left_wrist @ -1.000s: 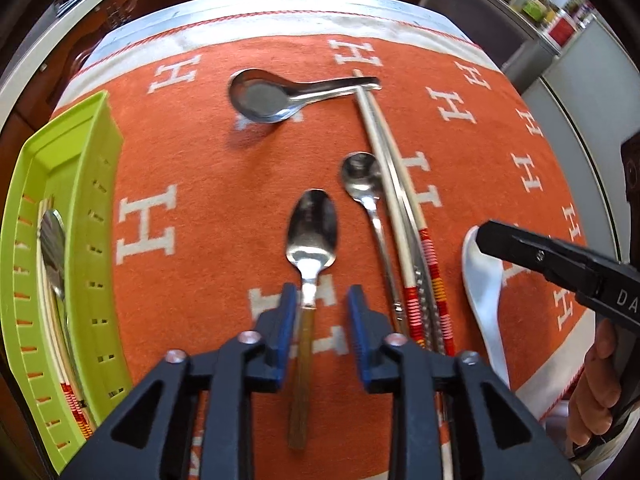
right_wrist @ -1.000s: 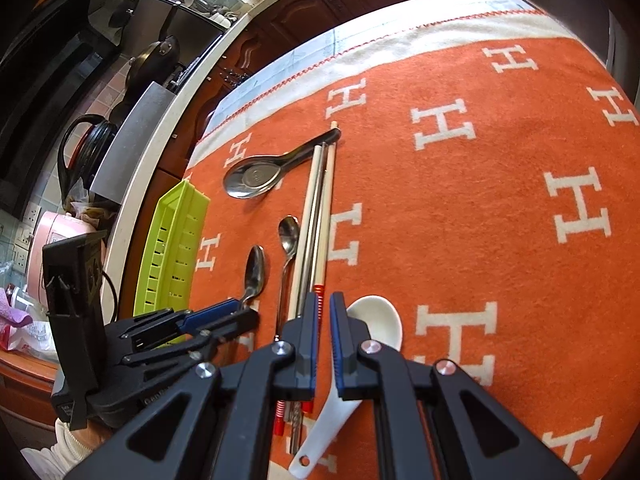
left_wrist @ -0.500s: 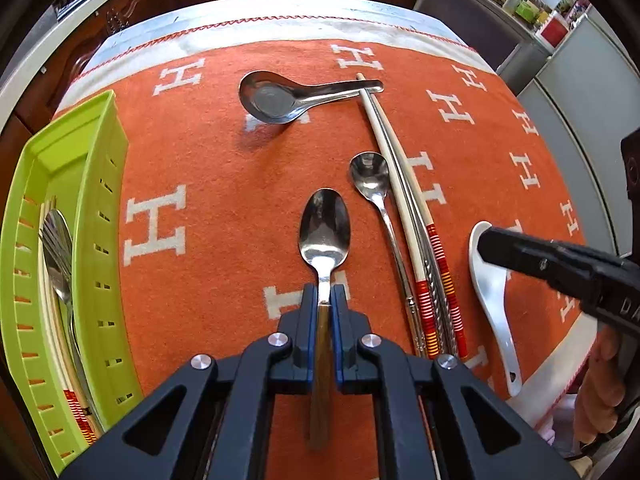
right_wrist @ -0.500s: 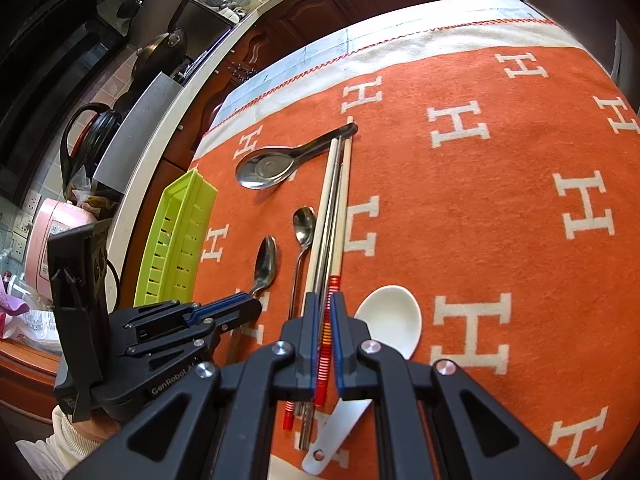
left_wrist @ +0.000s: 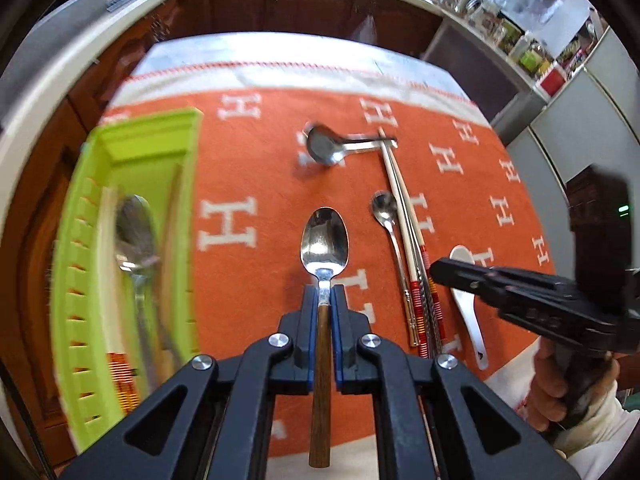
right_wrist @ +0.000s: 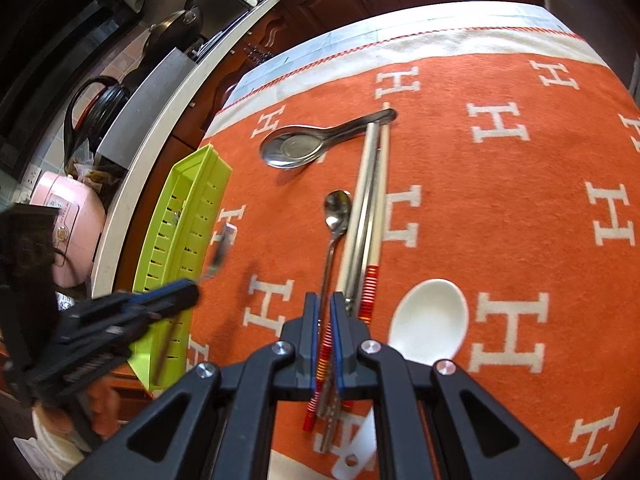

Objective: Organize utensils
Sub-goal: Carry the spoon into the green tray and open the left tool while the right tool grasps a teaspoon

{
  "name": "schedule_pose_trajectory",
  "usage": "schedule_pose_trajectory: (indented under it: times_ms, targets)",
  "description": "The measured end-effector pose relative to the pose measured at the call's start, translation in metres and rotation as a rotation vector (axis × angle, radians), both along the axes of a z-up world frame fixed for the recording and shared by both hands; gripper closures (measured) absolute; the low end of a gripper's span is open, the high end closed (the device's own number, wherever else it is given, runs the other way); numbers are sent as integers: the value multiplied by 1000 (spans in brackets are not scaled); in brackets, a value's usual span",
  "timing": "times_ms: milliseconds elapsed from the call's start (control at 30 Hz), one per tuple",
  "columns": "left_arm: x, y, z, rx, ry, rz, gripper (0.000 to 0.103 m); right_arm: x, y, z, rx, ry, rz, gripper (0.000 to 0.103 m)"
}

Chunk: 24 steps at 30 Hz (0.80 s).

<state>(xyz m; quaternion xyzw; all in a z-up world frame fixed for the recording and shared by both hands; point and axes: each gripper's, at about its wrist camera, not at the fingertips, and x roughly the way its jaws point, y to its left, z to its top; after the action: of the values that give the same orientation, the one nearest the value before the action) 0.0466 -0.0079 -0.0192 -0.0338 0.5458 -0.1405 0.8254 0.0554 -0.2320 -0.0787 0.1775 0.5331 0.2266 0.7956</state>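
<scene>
Clamped shut in the left tongs [left_wrist: 324, 300] is a wooden-handled spoon [left_wrist: 324, 240], lifted and blurred beside the green tray [right_wrist: 188, 248], while a red-striped chopstick [right_wrist: 322, 360] is pinched by the right tongs [right_wrist: 325, 320], its lower end hidden behind them.

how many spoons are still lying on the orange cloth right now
3: the wide metal spoon at the far end, the slim metal spoon beside the chopsticks, the white spoon nearest. A fourth is held in the left gripper.
</scene>
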Motion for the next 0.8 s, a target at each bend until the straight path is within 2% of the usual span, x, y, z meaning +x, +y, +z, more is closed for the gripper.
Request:
schedule_pose_trajectory:
  times_ms: [200,300,467,800]
  targets:
    - [-11,33,33,25,-82,66,99,10,11,-5,-2,21,10,96]
    - [-11,54,40,50,-108,123,99,15,16,-7,-22,20,5,96]
    - [-7,85,28,110,-108,213,99,22,23,-12,-57,35,-8,96]
    - [0,112,-12,154,-67,297,99,32,40,-16,-160,40,-15,96]
